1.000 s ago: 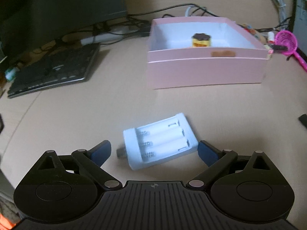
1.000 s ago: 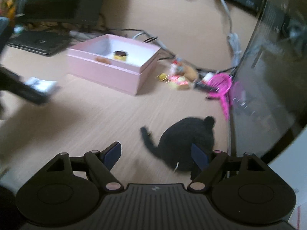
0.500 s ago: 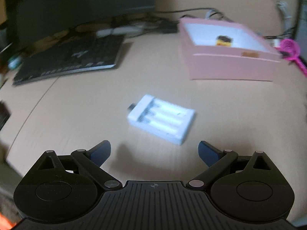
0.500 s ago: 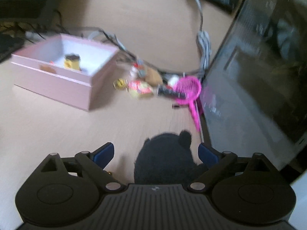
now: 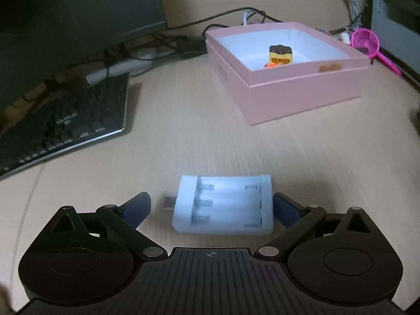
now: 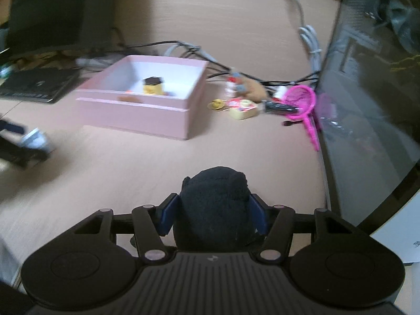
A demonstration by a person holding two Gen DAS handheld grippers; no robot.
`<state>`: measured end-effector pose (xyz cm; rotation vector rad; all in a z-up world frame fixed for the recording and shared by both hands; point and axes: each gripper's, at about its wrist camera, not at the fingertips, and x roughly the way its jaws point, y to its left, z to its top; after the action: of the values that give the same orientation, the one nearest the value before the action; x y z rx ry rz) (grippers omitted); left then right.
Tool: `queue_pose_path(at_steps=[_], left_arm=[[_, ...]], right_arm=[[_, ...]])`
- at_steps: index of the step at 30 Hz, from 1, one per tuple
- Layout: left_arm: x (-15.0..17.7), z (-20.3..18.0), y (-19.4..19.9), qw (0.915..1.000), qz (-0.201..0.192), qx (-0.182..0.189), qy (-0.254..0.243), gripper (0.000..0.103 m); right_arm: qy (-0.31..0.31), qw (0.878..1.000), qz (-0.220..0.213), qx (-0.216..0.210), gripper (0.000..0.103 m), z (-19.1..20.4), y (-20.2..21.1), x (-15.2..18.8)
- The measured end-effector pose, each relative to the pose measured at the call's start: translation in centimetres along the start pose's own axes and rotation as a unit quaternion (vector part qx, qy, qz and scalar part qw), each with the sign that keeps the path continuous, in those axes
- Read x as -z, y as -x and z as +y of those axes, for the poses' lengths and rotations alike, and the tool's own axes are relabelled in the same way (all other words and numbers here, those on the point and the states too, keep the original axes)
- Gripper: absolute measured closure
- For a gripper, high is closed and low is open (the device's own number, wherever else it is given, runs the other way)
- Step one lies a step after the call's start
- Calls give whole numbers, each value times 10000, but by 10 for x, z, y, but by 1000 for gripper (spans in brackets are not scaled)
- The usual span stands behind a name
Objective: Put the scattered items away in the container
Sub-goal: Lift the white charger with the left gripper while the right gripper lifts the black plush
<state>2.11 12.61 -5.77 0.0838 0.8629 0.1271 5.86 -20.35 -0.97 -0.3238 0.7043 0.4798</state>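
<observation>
My right tool (image 6: 212, 216) is closing on the black plush (image 6: 214, 210), which could squirm free; my left tool (image 5: 211, 208), open around the white battery holder (image 5: 223, 204), might nudge it.

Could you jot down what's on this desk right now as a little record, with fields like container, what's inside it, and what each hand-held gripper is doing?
container: pink box, open top
inside: small yellow toy
left hand-held gripper: open, white battery holder between its fingers on the desk
right hand-held gripper: jaws closing on a black plush
still scattered: pink net, small toys beside the box
elsewhere: keyboard, cables
</observation>
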Motion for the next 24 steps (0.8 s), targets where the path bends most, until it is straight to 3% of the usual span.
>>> queue_pose_path(at_steps=[10, 15, 18, 24], left_arm=[[1, 4, -8, 9983, 45, 285, 509, 0], [0, -2, -7, 9982, -39, 268, 544, 1], [1, -8, 0, 9982, -36, 316, 506, 8], [9, -33, 16, 9965, 69, 684, 484, 8]], right_arm=[[260, 9995, -166, 97, 17, 11, 11, 5], [174, 9998, -104, 78, 17, 5, 6, 6], [83, 9999, -17, 84, 17, 0, -1, 5], [-103, 9998, 151, -119, 17, -6, -16, 4]])
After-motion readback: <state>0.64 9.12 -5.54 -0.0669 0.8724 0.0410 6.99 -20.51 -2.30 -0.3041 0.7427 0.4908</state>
